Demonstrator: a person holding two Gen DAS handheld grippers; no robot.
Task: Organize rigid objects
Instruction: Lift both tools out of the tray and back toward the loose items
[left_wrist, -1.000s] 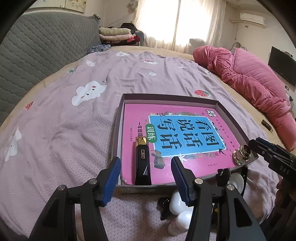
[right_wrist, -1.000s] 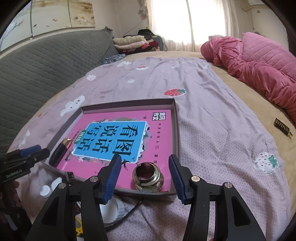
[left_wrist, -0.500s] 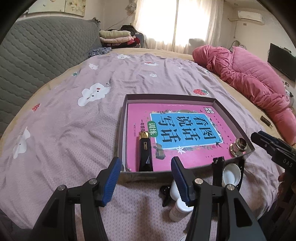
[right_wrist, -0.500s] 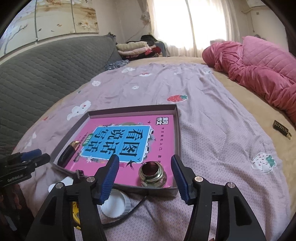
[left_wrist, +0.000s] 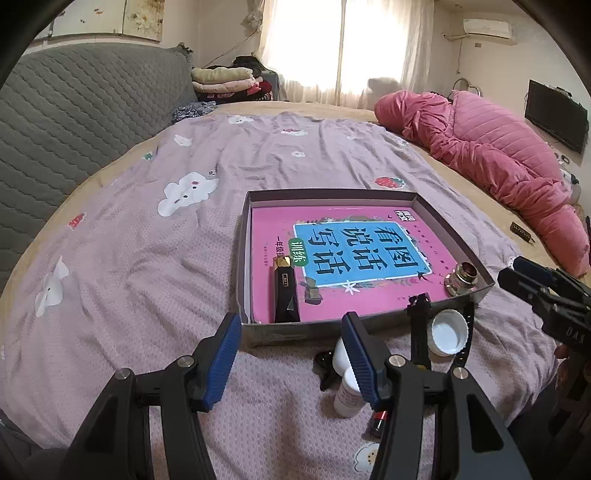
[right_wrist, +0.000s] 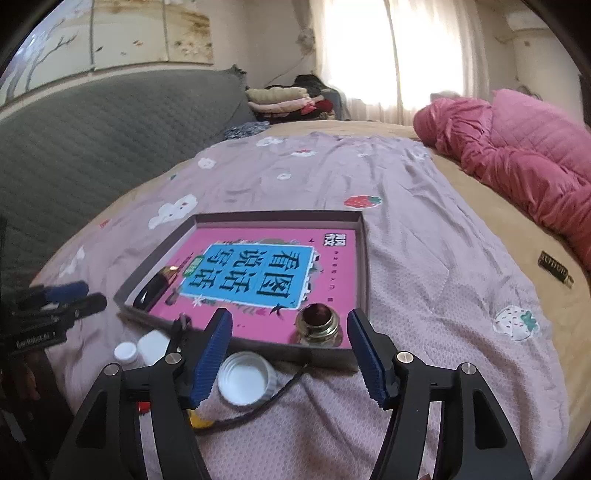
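Glossy pink book cover (left_wrist: 343, 258), shiny brass fitting (right_wrist: 318, 325), textured cloth bedspread (left_wrist: 155, 258).

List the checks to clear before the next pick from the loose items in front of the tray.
1. Left claw empty, open: ok.
2. Right claw empty, jaws opening: ok.
3. Brass fitting resting inside the tray: ok.
4. Black tube lying on the pink book: ok.
5. White cap clear of the black cable: not ok, cable runs against it.
6. Small white bottle closed: cannot tell.

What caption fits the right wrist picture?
Right gripper, jaws opening and empty, hovers before the brass fitting in the box.
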